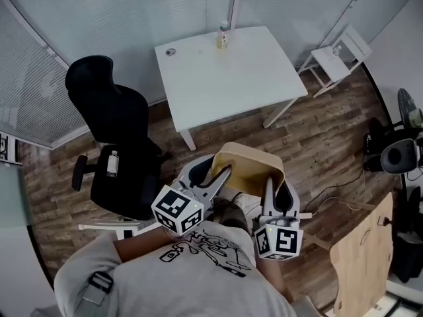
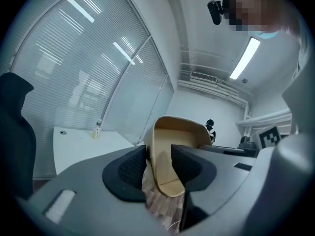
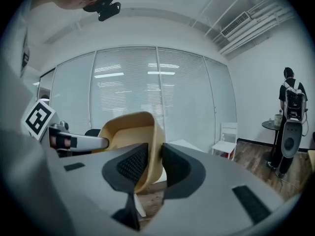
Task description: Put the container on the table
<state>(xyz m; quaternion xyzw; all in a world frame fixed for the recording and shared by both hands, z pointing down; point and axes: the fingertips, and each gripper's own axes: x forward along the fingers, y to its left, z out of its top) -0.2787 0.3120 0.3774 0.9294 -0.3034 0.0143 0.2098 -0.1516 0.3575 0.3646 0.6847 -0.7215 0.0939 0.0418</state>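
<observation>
Both of yours are already clamped on. The left gripper [image 2: 160, 163] has its pads pinched on one thin side wall of the tan container [image 1: 248, 167], and the right gripper [image 3: 153, 163] is pinched on the opposite wall. So the thing hangs in the air between them, right in front of you and well short of the white bench [image 1: 225, 78]. It looks to me like a light, stiff moulded tub, smooth and probably a bit slippery. The walls could flex if you squeeze hard or pull the sides apart, so I'd hold near the rim on both sides and carry it level. There's a bottle [image 1: 224, 35] by the bench's far edge, so the near half looks like the spot to land on.
</observation>
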